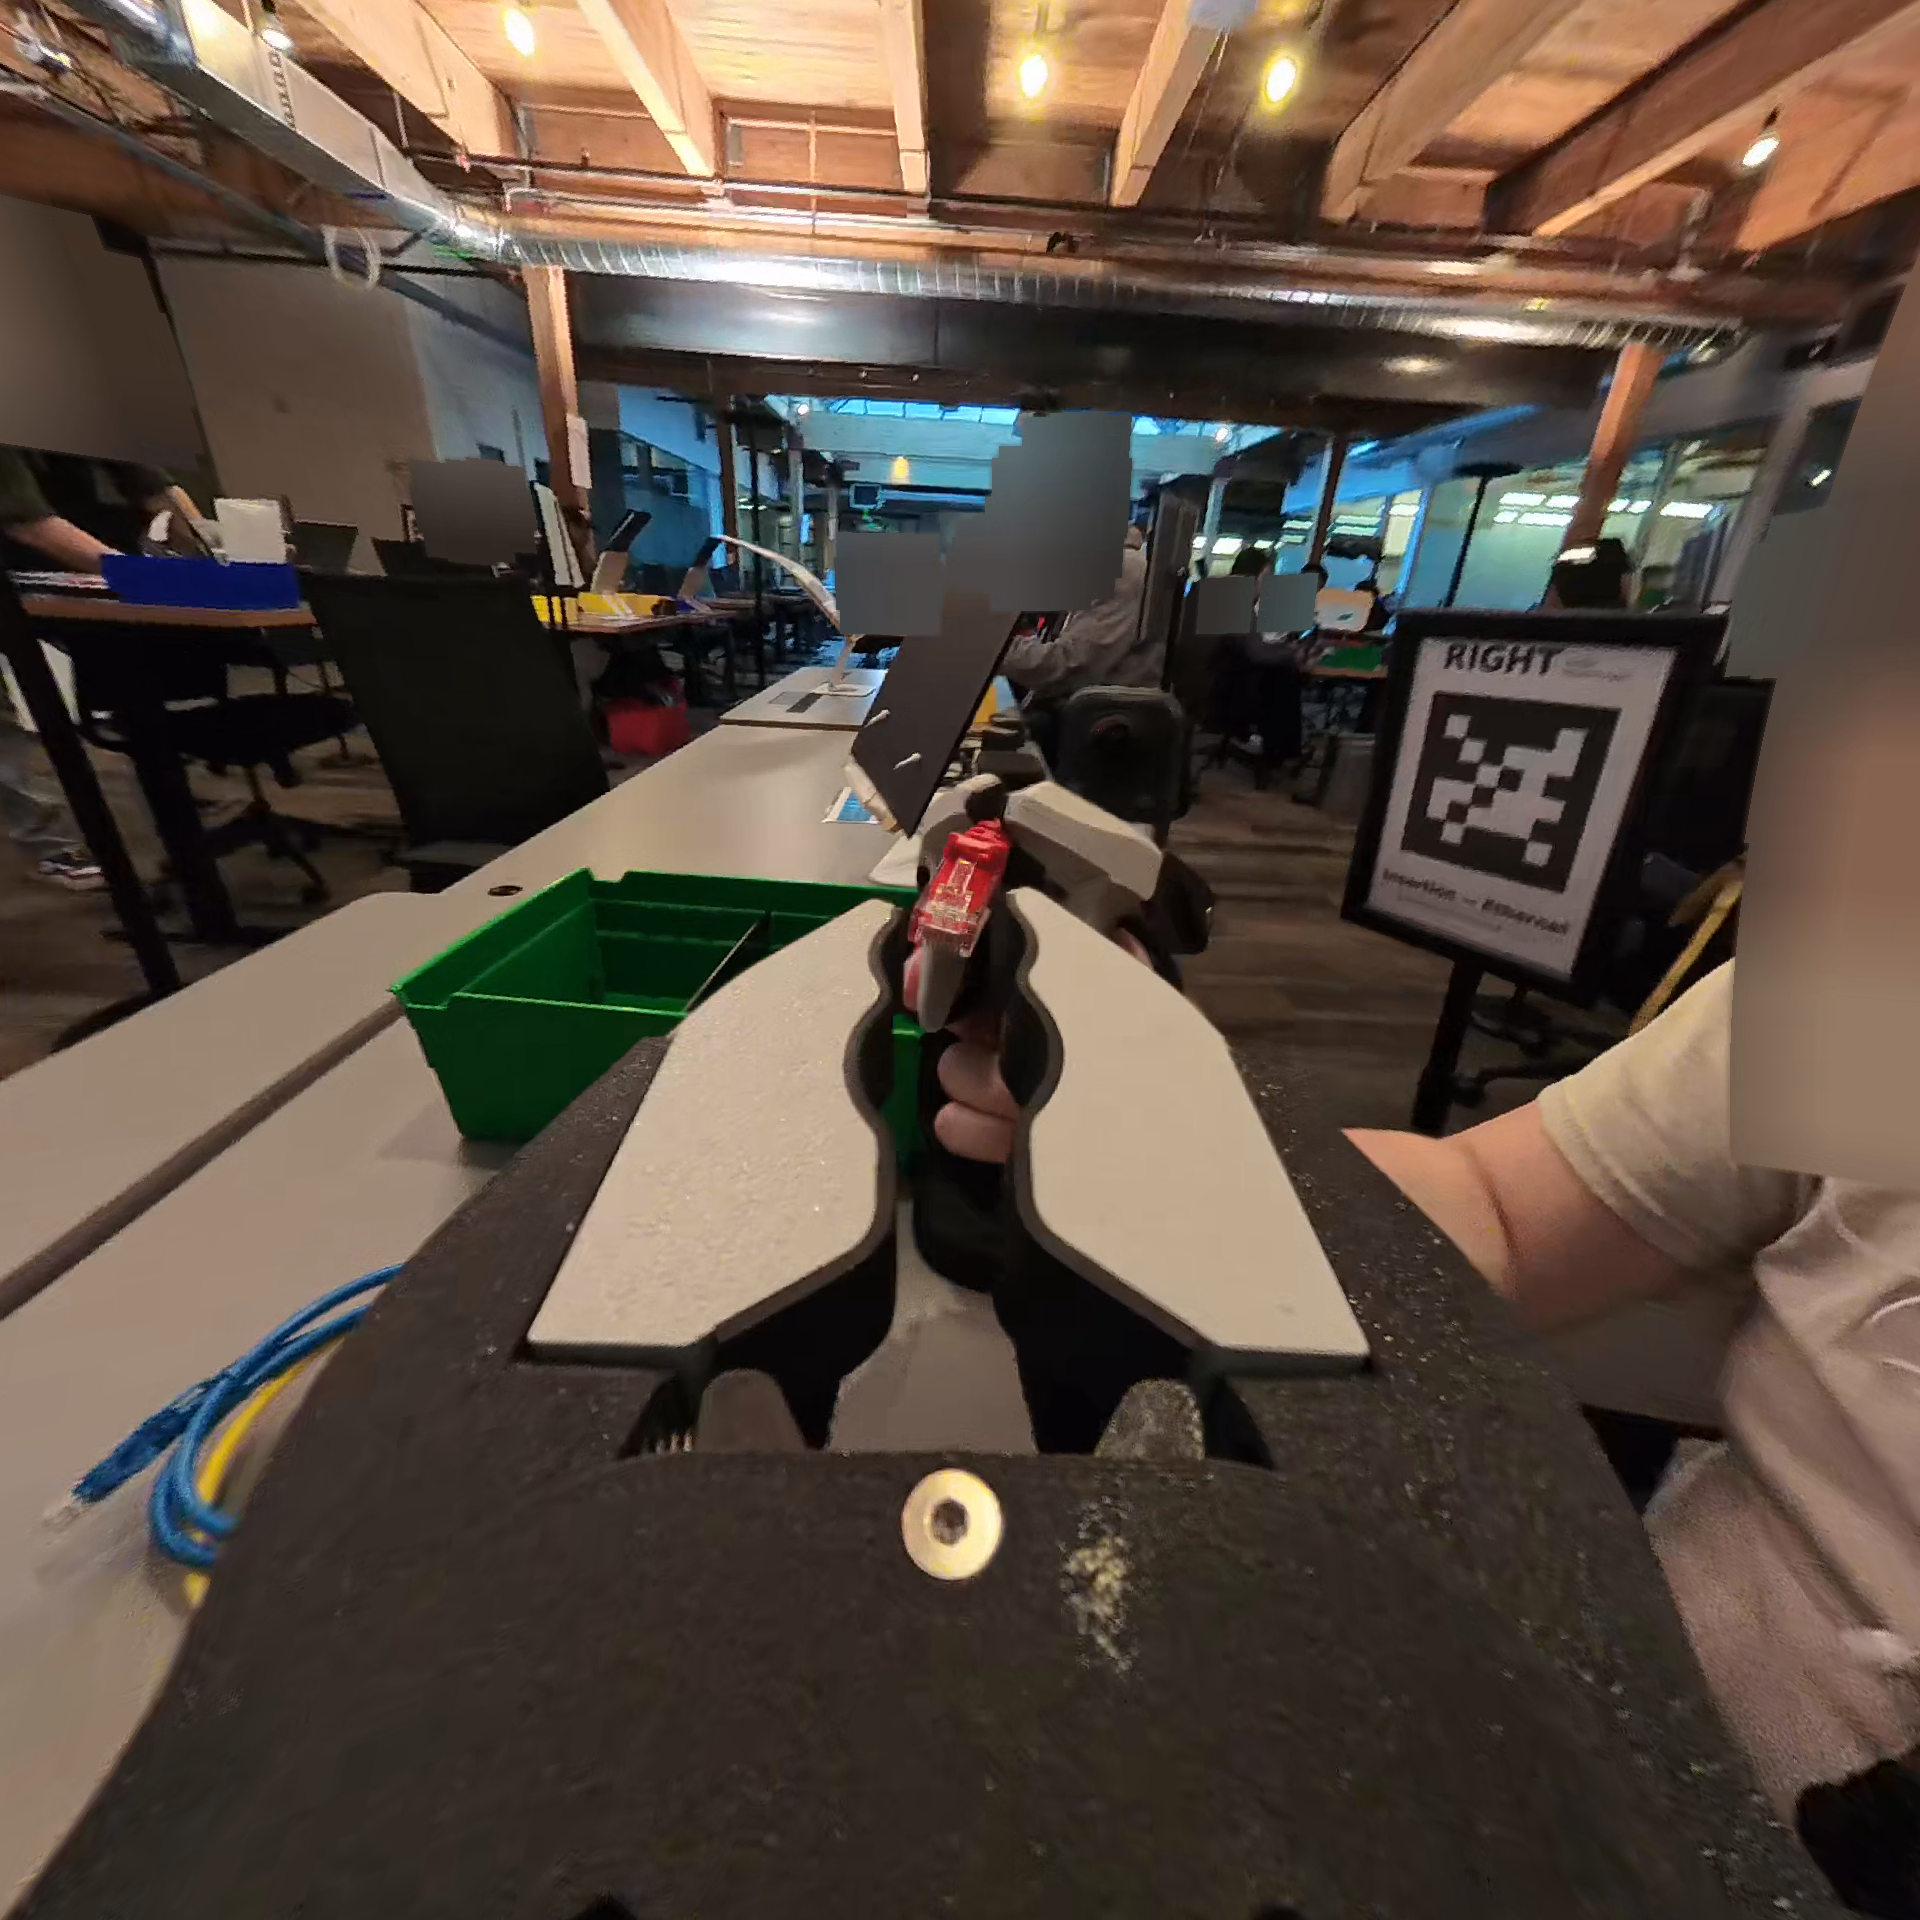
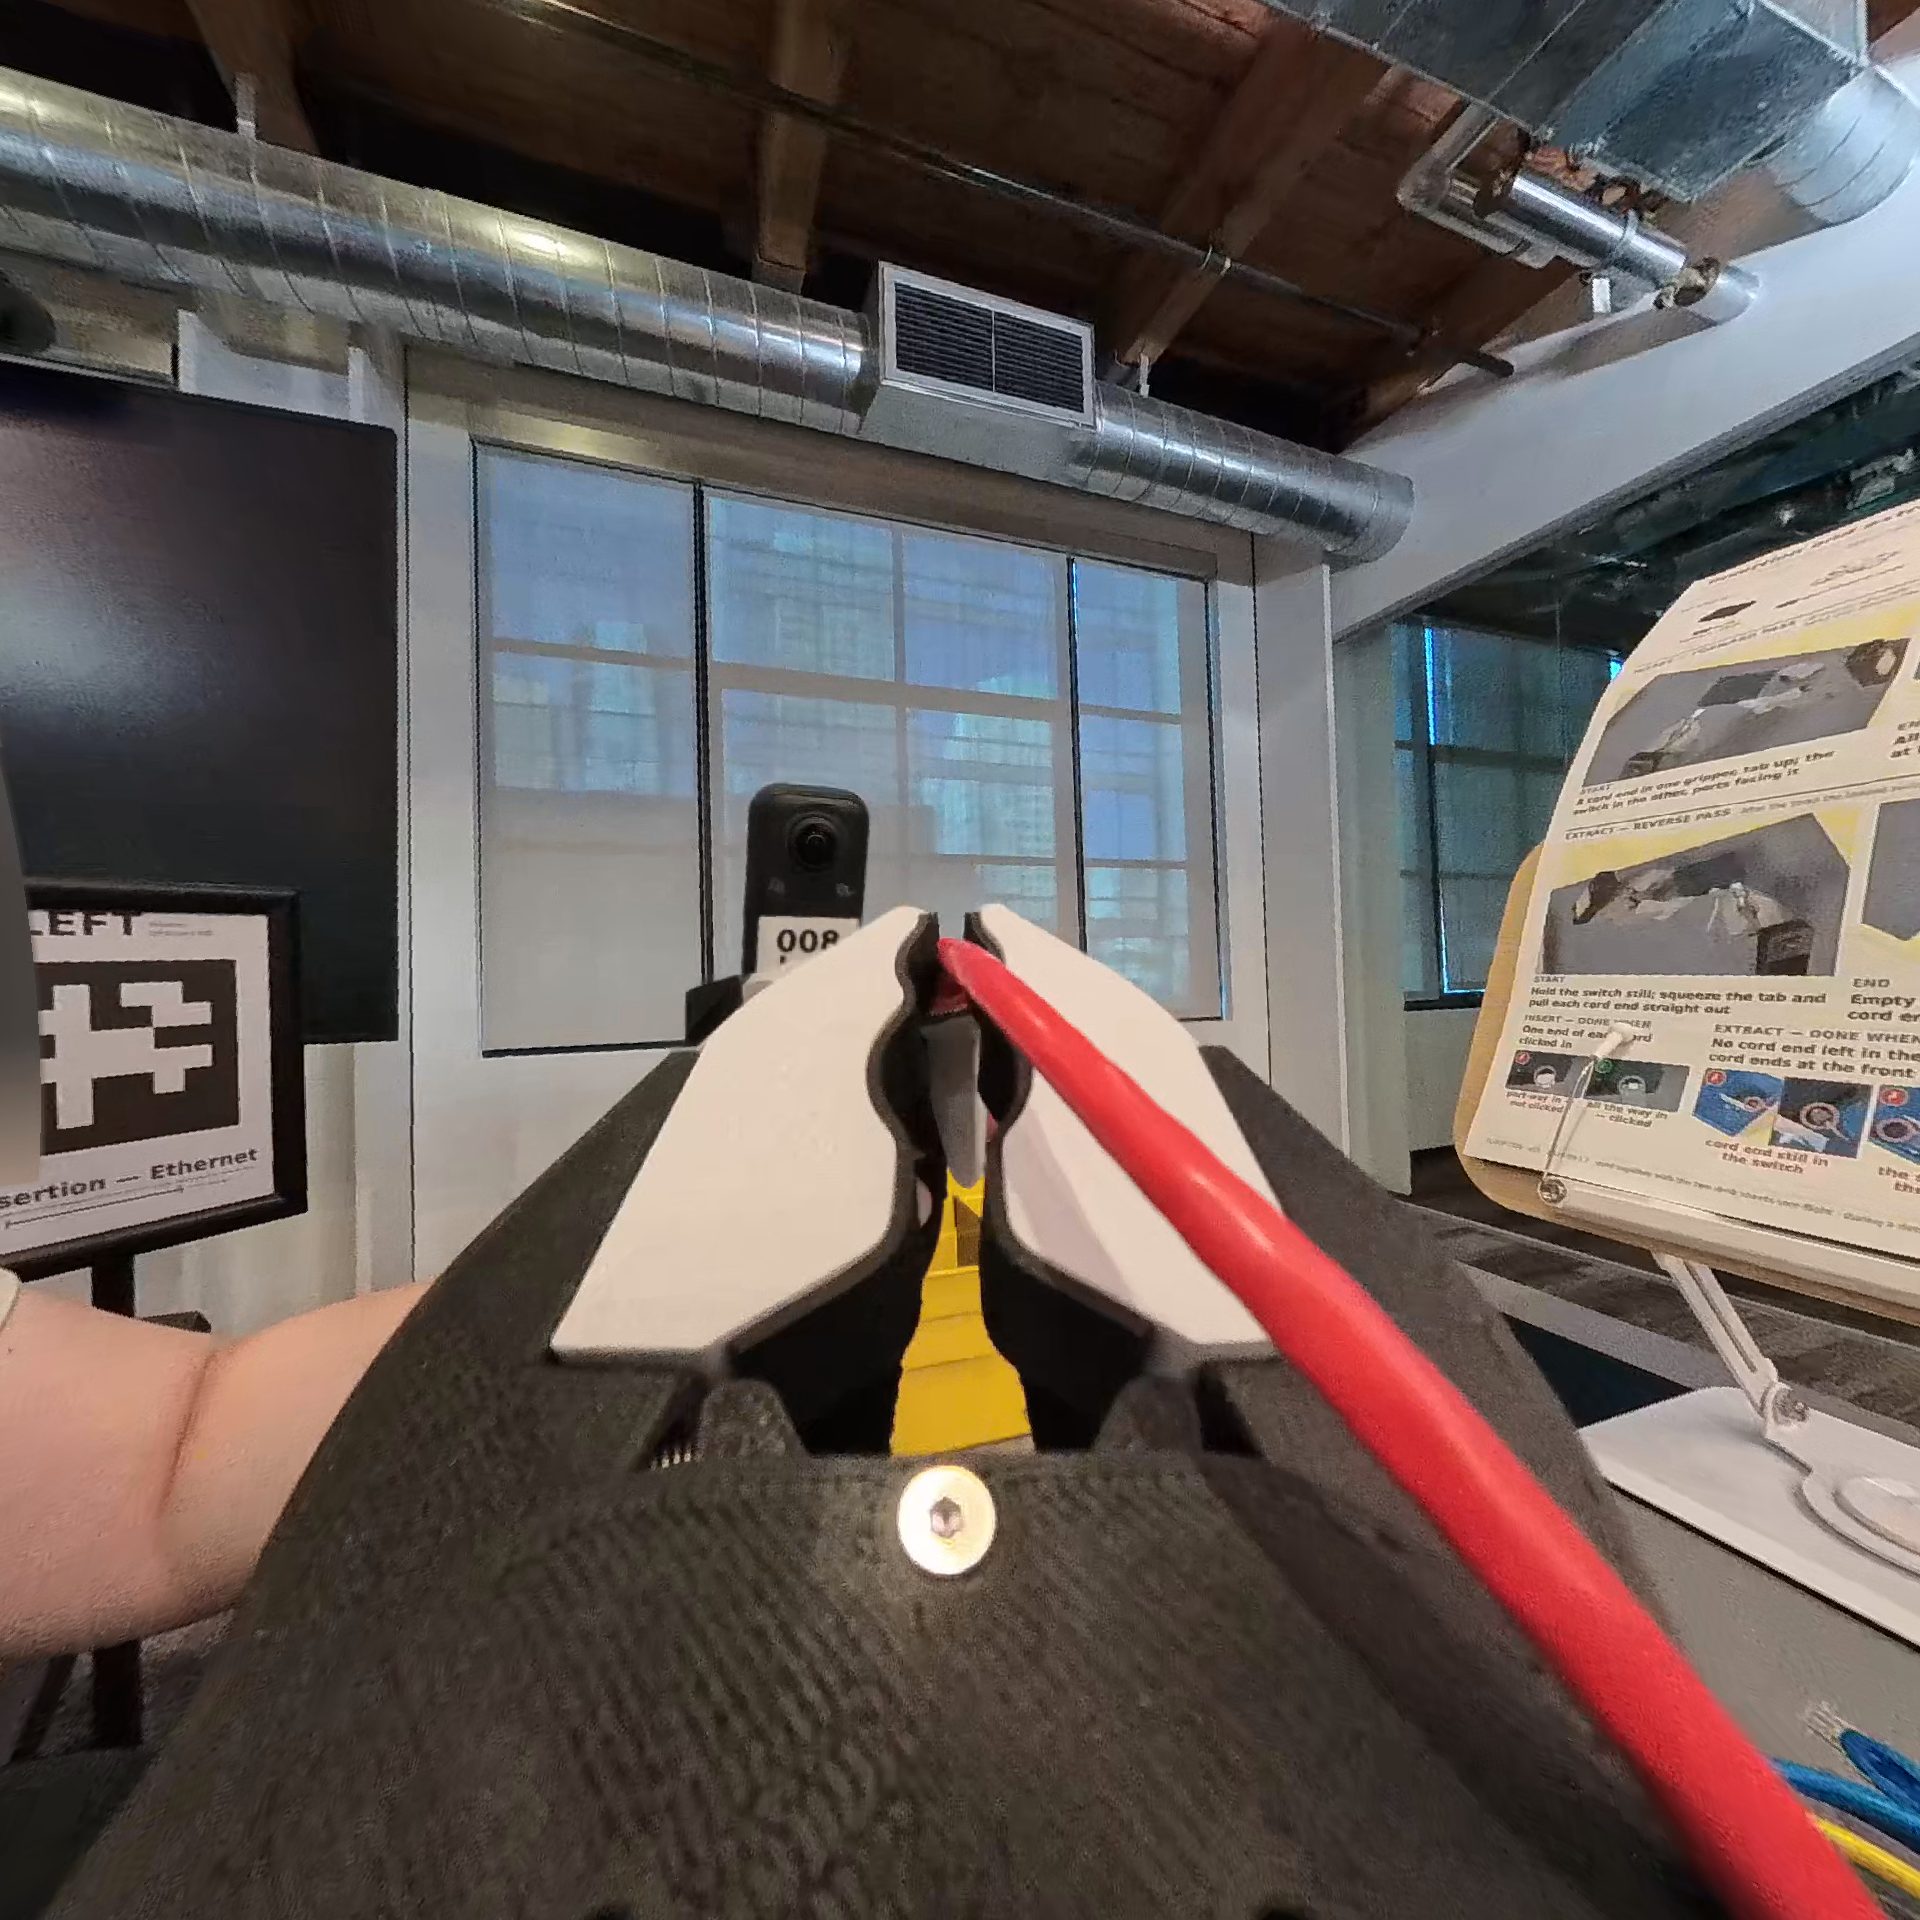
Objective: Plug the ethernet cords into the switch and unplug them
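Observation:
My right gripper (image 2: pixel 951 930) is shut on a red ethernet cord (image 2: pixel 1299 1320) just behind its plug, and the cable trails back past the camera to the lower right. In the left wrist view the right gripper (image 1: pixel 1023 831) faces me and holds the red plug (image 1: pixel 956 883) with its clear end towards my left gripper (image 1: pixel 951 914). The plug's clear tip sits at the left fingertips, with dark space between it and the pads, so the left gripper stands a little open. A grey wedge (image 1: pixel 935 987) shows between the left fingers. I see no switch in either view.
A green bin (image 1: pixel 582 997) stands on the grey table (image 1: pixel 208 1143), with loose blue and yellow cords (image 1: pixel 197 1455) at the near left. A yellow bin (image 2: pixel 956 1351) lies below the right gripper. Marker signs on stands (image 1: pixel 1507 800) (image 2: pixel 135 1049) and an instruction sheet (image 2: pixel 1714 935) flank the workspace. The grippers are tip to tip, or close to it.

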Motion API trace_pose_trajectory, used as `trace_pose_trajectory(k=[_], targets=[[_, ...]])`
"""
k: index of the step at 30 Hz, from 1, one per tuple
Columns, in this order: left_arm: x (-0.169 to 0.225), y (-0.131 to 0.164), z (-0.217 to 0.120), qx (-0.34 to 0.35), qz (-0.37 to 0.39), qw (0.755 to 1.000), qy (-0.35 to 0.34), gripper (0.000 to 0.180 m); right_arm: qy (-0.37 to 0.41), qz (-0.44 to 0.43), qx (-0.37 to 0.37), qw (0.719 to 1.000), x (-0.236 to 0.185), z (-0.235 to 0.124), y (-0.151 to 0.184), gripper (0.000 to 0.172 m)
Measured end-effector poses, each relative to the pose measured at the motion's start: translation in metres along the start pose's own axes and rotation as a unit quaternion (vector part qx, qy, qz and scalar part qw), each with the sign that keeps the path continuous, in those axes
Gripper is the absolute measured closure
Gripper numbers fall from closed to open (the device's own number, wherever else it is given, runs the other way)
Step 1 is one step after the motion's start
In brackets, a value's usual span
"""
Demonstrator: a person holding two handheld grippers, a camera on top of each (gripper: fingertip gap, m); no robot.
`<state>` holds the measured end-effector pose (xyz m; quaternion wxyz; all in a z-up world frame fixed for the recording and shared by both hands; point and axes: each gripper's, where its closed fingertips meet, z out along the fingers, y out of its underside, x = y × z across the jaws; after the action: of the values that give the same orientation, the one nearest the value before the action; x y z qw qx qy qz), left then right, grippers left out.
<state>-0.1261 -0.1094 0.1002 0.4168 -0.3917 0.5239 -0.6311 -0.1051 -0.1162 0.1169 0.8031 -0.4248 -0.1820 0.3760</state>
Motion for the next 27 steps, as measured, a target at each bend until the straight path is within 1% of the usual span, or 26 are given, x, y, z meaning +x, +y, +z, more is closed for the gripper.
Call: trace_pose_trajectory(k=[3,6,7,9,12,16,17,20,21,22,24,27], targets=[[0.002,0.003,0.003,-0.016,0.02,1.0,-0.003,0.162,-0.005,0.007,0.002,1.0,0.0,-0.001,-0.001,0.166],[0.002,0.003,0.003,-0.021,0.029,0.999,-0.003,0.164,-0.023,0.026,0.006,0.999,-0.004,0.0,-0.002,0.166],[0.004,0.003,0.003,-0.02,0.033,0.999,0.004,0.167,-0.024,0.034,0.007,0.999,-0.003,0.001,-0.001,0.166],[0.007,0.003,0.002,-0.027,0.039,0.999,0.014,0.168,-0.042,0.048,0.006,0.998,-0.006,0.001,-0.001,0.166],[0.015,0.005,-0.002,-0.045,0.019,0.998,0.046,0.168,-0.077,0.026,-0.012,0.997,-0.016,-0.001,0.002,0.165],[0.017,0.011,-0.005,-0.069,-0.005,0.996,0.056,0.169,-0.084,-0.019,-0.068,0.994,-0.02,0.002,0.013,0.144],[0.016,0.011,-0.005,-0.074,-0.009,0.996,0.055,0.169,-0.086,-0.029,-0.081,0.993,-0.021,0.003,0.017,0.142],[0.014,0.017,-0.005,-0.094,-0.021,0.994,0.05,0.169,-0.089,-0.04,-0.086,0.991,-0.023,0.006,0.019,0.145],[0.014,0.018,-0.005,-0.097,-0.027,0.994,0.053,0.169,-0.087,-0.042,-0.088,0.991,-0.021,0.006,0.02,0.15],[0.015,0.018,-0.005,-0.096,-0.031,0.993,0.059,0.169,-0.083,-0.043,-0.088,0.992,-0.019,0.006,0.021,0.159],[0.015,0.019,-0.006,-0.096,-0.035,0.993,0.058,0.169,-0.089,-0.031,-0.097,0.991,-0.018,0.005,0.023,0.159],[0.013,0.024,-0.006,-0.105,-0.038,0.992,0.052,0.169,-0.088,-0.038,-0.109,0.989,-0.016,0.003,0.027,0.158]])
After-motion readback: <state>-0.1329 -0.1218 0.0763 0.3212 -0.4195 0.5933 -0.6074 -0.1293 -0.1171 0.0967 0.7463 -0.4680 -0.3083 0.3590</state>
